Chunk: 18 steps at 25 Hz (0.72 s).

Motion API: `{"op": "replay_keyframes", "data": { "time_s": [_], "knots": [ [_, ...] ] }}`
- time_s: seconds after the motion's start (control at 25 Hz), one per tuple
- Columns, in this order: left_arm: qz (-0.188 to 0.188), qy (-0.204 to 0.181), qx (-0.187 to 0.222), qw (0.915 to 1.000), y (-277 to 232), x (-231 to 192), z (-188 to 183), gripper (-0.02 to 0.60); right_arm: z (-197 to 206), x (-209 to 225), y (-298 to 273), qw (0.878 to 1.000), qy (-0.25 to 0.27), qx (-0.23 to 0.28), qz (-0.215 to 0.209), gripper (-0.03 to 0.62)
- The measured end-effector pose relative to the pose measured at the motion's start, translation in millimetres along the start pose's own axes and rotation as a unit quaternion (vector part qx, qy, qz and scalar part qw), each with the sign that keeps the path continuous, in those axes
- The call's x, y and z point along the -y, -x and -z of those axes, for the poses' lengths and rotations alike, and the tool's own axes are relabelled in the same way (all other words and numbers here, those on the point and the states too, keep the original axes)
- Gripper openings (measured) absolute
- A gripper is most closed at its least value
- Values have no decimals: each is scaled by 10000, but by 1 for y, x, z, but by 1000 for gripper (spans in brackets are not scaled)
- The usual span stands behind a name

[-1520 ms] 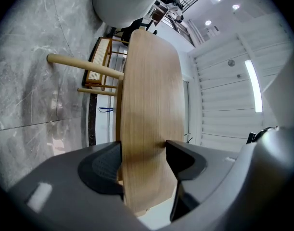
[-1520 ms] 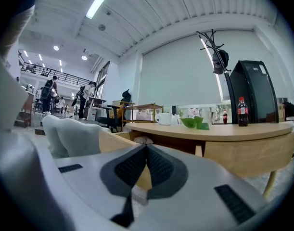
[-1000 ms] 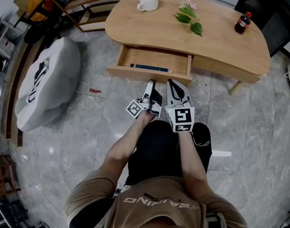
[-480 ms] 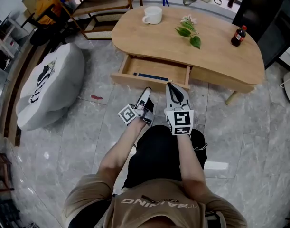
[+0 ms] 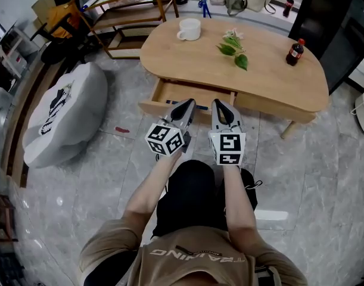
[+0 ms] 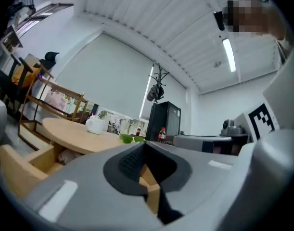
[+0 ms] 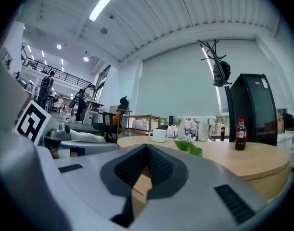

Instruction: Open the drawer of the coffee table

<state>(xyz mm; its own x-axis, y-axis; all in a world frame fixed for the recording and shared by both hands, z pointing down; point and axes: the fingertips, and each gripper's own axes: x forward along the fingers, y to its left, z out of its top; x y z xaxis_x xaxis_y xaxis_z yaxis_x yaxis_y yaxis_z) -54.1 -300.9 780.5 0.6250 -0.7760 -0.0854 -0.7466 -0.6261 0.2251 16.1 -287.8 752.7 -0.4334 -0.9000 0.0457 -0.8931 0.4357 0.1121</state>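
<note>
The oval wooden coffee table (image 5: 259, 79) has its drawer (image 5: 161, 95) pulled out toward me, its front panel low at the left. Both grippers hang side by side in front of the drawer, apart from it. My left gripper (image 5: 185, 105) is shut; its jaws have just been closing and nothing sits between them. My right gripper (image 5: 220, 105) is shut too and holds nothing. In the left gripper view the joined tips (image 6: 145, 147) point over the drawer's corner (image 6: 21, 170). The right gripper view shows the closed tips (image 7: 147, 150) before the tabletop (image 7: 252, 162).
On the table stand a white mug (image 5: 189, 29), a leafy sprig (image 5: 232, 45) and a cola bottle (image 5: 294, 51). A grey beanbag (image 5: 62, 115) lies on the marble floor at the left. Wooden shelving (image 5: 131, 8) is behind it, and a black cabinet (image 5: 342, 28) at the far right.
Both grippers have risen toward the camera. The left one has rolled, so its marker cube now faces up. The drawer has stayed open.
</note>
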Motion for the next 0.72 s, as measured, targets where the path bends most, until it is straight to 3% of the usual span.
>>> {"op": "replay_keyframes", "data": {
  "time_s": [0.2, 0.36, 0.72],
  "knots": [
    [-67, -1045, -311, 9940, -20, 16, -13, 8, -6, 8, -6, 10000, 40, 4, 79, 4],
    [-4, -1506, -560, 9870, -31, 22, -19, 8, -12, 10, -13, 9999, 76, 47, 86, 3],
    [-50, -1694, -502, 9843, -47, 4, -28, 8, -10, 33, -33, 9998, 79, -17, 203, 3]
  ]
}}
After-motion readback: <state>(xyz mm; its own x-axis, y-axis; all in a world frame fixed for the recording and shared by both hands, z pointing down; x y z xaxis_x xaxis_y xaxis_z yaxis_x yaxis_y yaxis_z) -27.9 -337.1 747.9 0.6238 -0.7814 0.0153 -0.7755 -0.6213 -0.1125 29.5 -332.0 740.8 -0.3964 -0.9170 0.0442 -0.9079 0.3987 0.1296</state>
